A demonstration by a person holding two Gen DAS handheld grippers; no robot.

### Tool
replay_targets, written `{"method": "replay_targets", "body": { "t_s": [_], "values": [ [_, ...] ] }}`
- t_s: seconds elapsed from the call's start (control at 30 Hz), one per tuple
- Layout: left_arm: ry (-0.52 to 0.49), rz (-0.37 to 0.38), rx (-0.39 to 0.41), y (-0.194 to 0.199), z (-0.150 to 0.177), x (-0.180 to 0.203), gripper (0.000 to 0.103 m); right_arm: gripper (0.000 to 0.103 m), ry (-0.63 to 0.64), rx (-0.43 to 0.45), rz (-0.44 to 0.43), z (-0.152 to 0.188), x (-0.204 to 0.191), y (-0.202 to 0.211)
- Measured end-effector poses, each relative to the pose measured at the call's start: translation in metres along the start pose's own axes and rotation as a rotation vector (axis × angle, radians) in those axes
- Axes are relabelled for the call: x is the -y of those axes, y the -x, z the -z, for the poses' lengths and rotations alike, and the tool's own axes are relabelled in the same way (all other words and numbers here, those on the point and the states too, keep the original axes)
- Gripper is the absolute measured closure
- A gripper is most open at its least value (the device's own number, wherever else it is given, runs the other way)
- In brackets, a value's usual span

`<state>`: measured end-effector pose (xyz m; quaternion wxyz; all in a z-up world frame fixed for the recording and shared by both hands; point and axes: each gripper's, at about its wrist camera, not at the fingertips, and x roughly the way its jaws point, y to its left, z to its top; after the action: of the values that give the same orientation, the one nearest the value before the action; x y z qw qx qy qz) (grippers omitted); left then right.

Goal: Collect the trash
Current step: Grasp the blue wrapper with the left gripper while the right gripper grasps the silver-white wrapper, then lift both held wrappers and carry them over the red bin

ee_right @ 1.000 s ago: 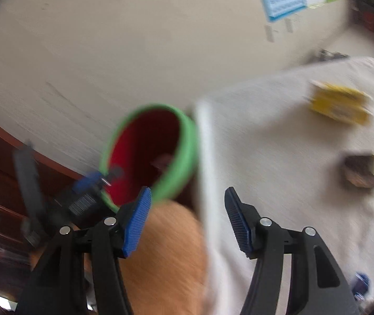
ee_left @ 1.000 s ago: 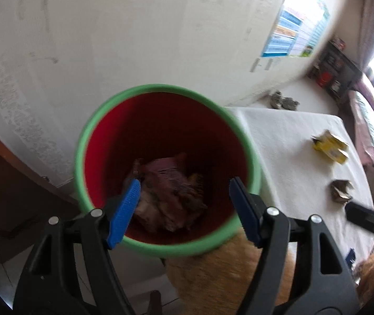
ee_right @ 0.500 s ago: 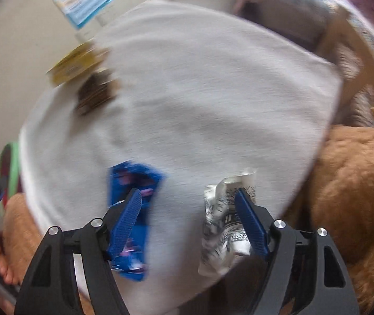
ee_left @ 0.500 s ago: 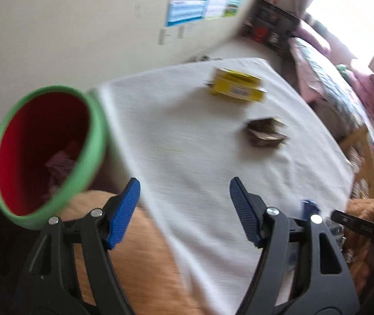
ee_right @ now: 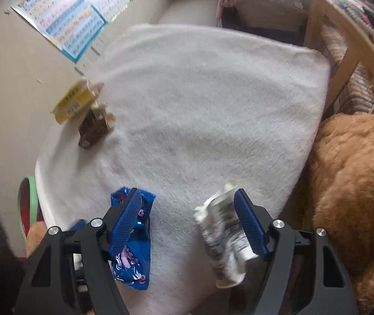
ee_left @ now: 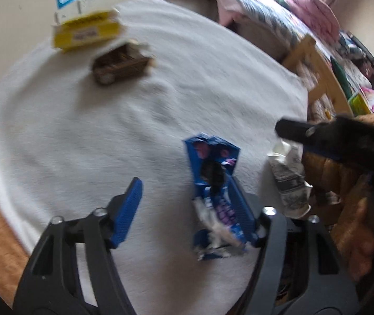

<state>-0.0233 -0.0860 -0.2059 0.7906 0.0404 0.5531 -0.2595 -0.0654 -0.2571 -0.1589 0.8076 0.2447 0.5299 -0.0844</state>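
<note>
On the white cloth-covered table (ee_left: 108,131) lie a blue wrapper (ee_left: 214,181), a white crumpled wrapper (ee_left: 289,181), a brown carton (ee_left: 121,64) and a yellow box (ee_left: 87,30). My left gripper (ee_left: 189,207) is open above the near part of the table, its right finger beside the blue wrapper. My right gripper (ee_right: 187,223) is open and low over the near edge, with the blue wrapper (ee_right: 131,241) under its left finger and the white wrapper (ee_right: 223,239) against its right finger. The green-rimmed red bin (ee_right: 26,207) shows at the table's left edge.
An orange fuzzy blanket (ee_right: 352,183) lies right of the table. A wooden bed frame (ee_right: 344,47) with bedding stands beyond. A poster (ee_right: 63,23) hangs on the wall behind the yellow box (ee_right: 74,99) and brown carton (ee_right: 95,128).
Both grippers have swung away from the bin to the table. They now hover over the blue and white wrappers, closer than half a second ago.
</note>
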Motion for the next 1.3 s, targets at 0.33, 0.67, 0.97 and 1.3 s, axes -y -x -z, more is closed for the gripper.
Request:
{"method": "replay_targets", "body": {
  "t_s": [0.33,0.67,0.97,1.3],
  "values": [
    [0.069,-0.029,0.063,0.024,-0.003,-0.029,0.097,0.027,0.118,-0.191,0.139,0.012,-0.014,-0.024],
    [0.174,-0.137,0.164,0.061,-0.003,-0.081,0.098,0.055,0.236,-0.258,0.015,0.021,-0.038,-0.050],
    [0.255,-0.181,0.128,0.049,0.004,-0.109,0.096,0.055,0.417,-0.091,-0.035,0.011,-0.081,-0.040],
    [0.181,-0.123,0.130,0.039,-0.005,-0.078,0.061,0.055,0.334,-0.025,-0.015,0.005,-0.070,-0.041]
  ]
}}
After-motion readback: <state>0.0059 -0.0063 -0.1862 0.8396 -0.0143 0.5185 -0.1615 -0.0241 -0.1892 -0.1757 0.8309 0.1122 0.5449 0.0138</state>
